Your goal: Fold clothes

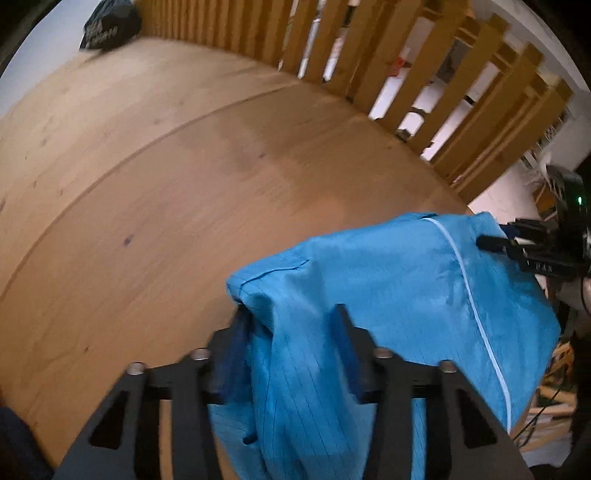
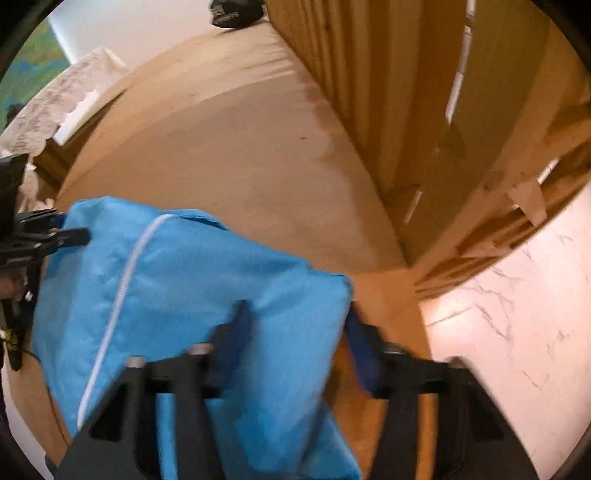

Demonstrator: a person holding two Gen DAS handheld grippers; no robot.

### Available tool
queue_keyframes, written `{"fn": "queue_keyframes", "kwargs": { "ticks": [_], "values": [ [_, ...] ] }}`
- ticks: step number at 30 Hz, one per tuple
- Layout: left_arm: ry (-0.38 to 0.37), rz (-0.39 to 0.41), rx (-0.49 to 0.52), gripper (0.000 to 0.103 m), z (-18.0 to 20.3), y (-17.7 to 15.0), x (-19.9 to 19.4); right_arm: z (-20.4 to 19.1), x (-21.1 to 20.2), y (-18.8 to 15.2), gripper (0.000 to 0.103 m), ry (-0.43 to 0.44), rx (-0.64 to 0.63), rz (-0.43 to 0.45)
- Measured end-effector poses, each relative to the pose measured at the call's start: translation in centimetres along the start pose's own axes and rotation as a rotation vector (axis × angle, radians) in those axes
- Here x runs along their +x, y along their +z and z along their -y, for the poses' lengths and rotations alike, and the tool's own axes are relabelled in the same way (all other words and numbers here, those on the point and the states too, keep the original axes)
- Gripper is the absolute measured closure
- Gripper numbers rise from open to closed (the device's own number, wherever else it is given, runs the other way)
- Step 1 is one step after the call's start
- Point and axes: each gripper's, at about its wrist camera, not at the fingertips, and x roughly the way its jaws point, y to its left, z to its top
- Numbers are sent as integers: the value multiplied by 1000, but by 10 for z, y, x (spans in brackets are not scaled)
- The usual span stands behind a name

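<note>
A bright blue garment (image 1: 388, 277) with a white zip line hangs stretched between both grippers above a wooden table (image 1: 147, 184). In the left wrist view, my left gripper (image 1: 291, 325) is shut on a bunched corner of it, the cloth filling the gap between the blue pads. At that view's right edge, my right gripper (image 1: 491, 242) pinches the opposite corner. In the right wrist view, the blue garment (image 2: 203, 277) sits gathered in my right gripper (image 2: 299, 325), with its corner against the right-hand pad. My left gripper (image 2: 70, 236) holds the garment's far left corner there.
A wooden slat partition (image 1: 369, 55) runs along the table's far side. At the far corner of the table lies a dark bag (image 1: 110, 26). White marbled floor (image 2: 517, 295) shows beyond the table's right end. A pale patterned cloth (image 2: 55, 103) lies off the left side.
</note>
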Motion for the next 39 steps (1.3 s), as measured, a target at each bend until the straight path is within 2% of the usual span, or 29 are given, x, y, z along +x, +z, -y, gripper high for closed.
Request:
{"fn": "queue_keyframes", "kwargs": {
  "ticks": [3, 8, 10, 13, 15, 17, 19, 20, 21, 22, 24, 26, 28, 30, 32, 33, 35, 37, 39],
  "values": [
    [-13, 31, 35, 82, 8, -6, -17, -20, -15, -1, 95, -37, -95, 42],
    [-47, 75, 66, 83, 15, -25, -57, -44, -50, -2, 96, -23, -172, 129],
    [-9, 84, 81, 83, 12, -34, -67, -52, -53, 0, 96, -19, -192, 142],
    [28, 49, -22, 77, -12, -33, -53, -53, -24, 3, 95, -125, -216, 79],
    [127, -32, -31, 63, -23, -37, -35, -53, -1, 3, 84, -210, -240, 19],
    [184, -26, -27, 65, -26, -43, -38, -50, -4, 0, 81, -215, -227, 26],
    [228, 27, 2, 65, -15, -45, -58, -52, -30, -3, 80, -217, -222, 107],
    [255, 58, 22, 65, -8, -45, -70, -53, -43, -5, 74, -218, -221, 149],
    [252, 87, 47, 64, 5, -44, -80, -55, -57, -7, 63, -219, -219, 192],
    [233, 115, 82, 61, 21, -42, -88, -57, -70, -10, 59, -194, -217, 228],
    [217, 154, 146, 48, 51, -36, -92, -60, -88, -17, 58, -159, -211, 279],
    [192, 146, 197, 48, 75, -29, -78, -63, -89, -24, 58, -155, -210, 275],
    [196, 92, 200, 48, 78, -24, -52, -68, -81, -30, 58, -109, -224, 243],
    [202, 38, 203, 48, 80, -20, -25, -71, -60, -31, 58, -113, -237, 205],
    [249, -26, 195, 47, 67, -28, 0, -72, -38, -34, 58, -135, -256, 173],
    [242, -35, 177, 46, 60, -33, 5, -71, -27, -37, 58, -156, -270, 161],
    [234, -30, 157, 46, 48, -44, 6, -62, -7, -45, 58, -133, -252, 121],
    [234, -5, 163, 46, 46, -57, 0, -51, 1, -51, 58, -68, -202, 88],
    [240, -23, 173, 46, 45, -66, -5, -44, -6, -52, 58, -30, -158, 78]
  ]
}}
